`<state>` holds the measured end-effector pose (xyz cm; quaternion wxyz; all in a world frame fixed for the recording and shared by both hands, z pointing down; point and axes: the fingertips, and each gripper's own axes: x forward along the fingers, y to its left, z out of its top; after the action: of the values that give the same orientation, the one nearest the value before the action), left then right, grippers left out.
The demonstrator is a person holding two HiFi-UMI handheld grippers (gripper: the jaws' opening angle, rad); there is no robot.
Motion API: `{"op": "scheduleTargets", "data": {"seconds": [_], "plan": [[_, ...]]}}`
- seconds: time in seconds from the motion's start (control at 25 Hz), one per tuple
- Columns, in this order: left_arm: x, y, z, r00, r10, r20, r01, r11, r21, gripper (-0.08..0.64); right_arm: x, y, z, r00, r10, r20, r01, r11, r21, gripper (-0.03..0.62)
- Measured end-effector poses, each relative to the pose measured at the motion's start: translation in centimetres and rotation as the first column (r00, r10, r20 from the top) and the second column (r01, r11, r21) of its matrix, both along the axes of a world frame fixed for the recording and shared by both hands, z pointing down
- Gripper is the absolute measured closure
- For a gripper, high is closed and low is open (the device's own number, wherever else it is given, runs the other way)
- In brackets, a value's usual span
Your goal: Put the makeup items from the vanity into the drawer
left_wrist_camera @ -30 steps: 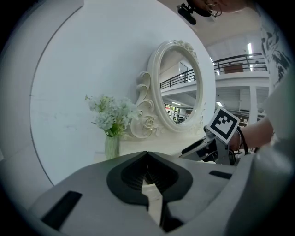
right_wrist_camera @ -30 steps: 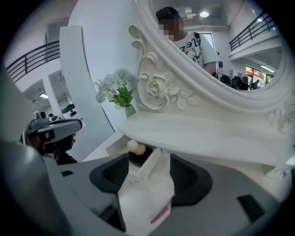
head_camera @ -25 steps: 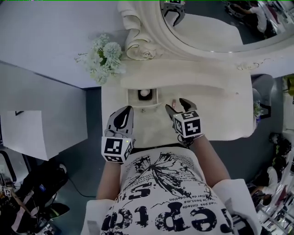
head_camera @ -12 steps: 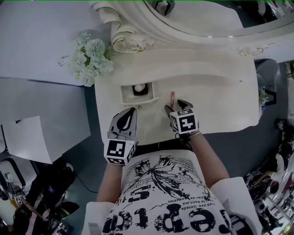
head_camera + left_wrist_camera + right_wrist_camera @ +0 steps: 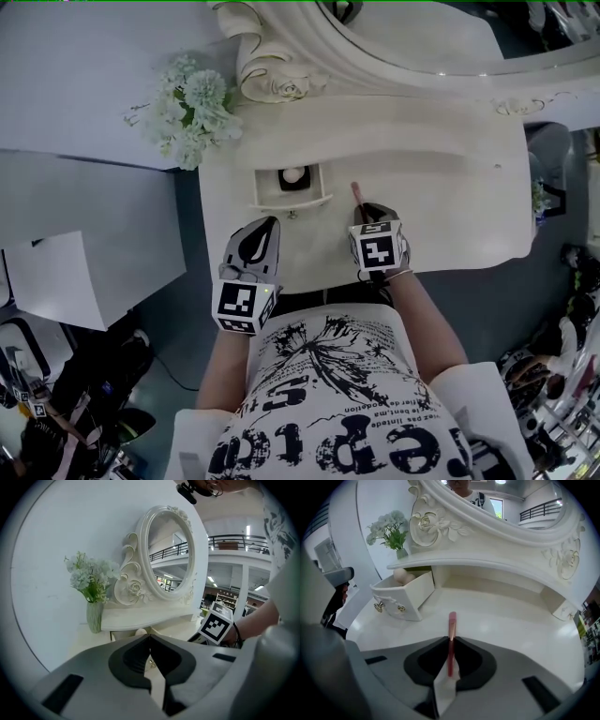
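A slim pink makeup stick lies on the white vanity top, pointing toward the mirror. My right gripper is closing its jaws on the stick's near end; in the right gripper view the stick runs between the pads of that gripper, which press on it. To the left a small drawer stands pulled out with a round pale item inside. My left gripper hovers shut and empty in front of the drawer, its tips meeting.
An ornate oval mirror rises behind the vanity shelf. A vase of pale flowers stands at the back left corner. The drawer's front with its small gold knobs juts out left of the stick.
The right gripper's jaws stood wide apart around the pink stick before and have closed onto it. The left gripper has stayed in place, shut.
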<state>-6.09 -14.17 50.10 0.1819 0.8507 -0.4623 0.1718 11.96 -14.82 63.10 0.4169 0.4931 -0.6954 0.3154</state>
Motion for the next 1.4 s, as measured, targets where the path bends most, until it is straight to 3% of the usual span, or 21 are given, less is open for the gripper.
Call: {"op": "scheduleTargets", "data": {"seconds": [0.16, 0.36, 0.48, 0.72, 1.08, 1.4], "plan": [[-0.6, -0.2, -0.9, 1.000, -0.003, -0.006, 0.003, 1.000, 0.021, 0.538, 0.0, -0.1, -0.7, 1.000, 0.006, 0.000, -0.006, 1.000, 0.000, 0.537], [-2.0, -0.4, -2.0, 1.000, -0.020, -0.011, 0.021, 0.999, 0.050, 0.538, -1.3, -1.5, -4.8, 0.998, 0.001, 0.066, -0.007, 0.997, 0.080, 0.537], [-3.0, -0.5, -2.6, 0.999, -0.034, -0.019, 0.035, 0.997, 0.072, 0.538, -3.3, -2.6, -7.8, 0.993, -0.046, 0.106, 0.032, 0.990, 0.135, 0.537], [-5.6, 0.0, -3.7, 0.997, -0.076, -0.024, 0.078, 0.992, 0.101, 0.538, -8.2, -3.5, -11.0, 0.980, -0.176, 0.089, 0.154, 0.965, 0.214, 0.538], [-11.0, 1.5, -3.6, 0.978, -0.208, -0.020, 0.209, 0.973, 0.101, 0.538, -15.8, -3.7, -9.6, 0.912, -0.406, 0.064, 0.392, 0.906, 0.159, 0.538], [-13.8, 3.0, -2.8, 0.958, -0.285, -0.016, 0.286, 0.956, 0.070, 0.538, -17.5, -4.7, -8.0, 0.896, -0.444, 0.012, 0.440, 0.891, 0.116, 0.537]]}}
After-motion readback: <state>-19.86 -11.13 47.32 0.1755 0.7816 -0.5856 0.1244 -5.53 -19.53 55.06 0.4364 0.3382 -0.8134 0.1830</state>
